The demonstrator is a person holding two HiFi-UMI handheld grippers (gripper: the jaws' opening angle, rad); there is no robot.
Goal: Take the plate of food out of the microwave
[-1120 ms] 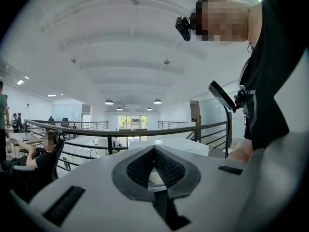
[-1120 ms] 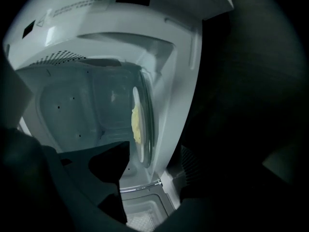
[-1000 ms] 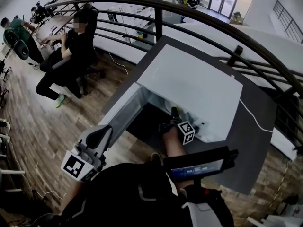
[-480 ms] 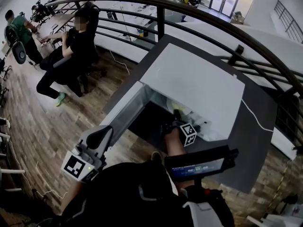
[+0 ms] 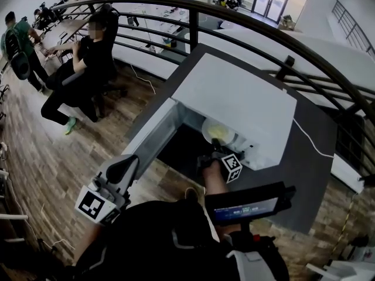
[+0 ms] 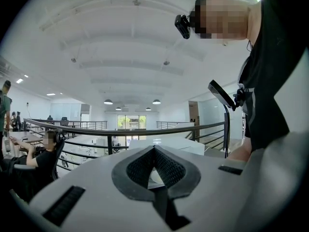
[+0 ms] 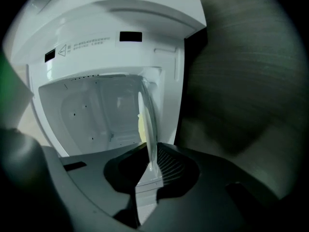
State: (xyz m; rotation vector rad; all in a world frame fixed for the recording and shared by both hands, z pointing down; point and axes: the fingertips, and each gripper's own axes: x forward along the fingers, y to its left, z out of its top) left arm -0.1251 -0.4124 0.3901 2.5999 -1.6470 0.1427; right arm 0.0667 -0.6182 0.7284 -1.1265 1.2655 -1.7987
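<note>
Right gripper view: right tool (image 7: 152, 167), jaws just closing, clamps the plate (image 7: 147, 124) rim at the microwave (image 7: 96, 37) mouth, full pull-out left; left tool (image 6: 154, 151) empty, jaws together.

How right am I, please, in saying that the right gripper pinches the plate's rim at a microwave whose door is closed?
Nearly: the door stands open, as the head view shows. The right gripper, whose jaws have just been closing, does pinch the rim of the plate at the microwave.
</note>
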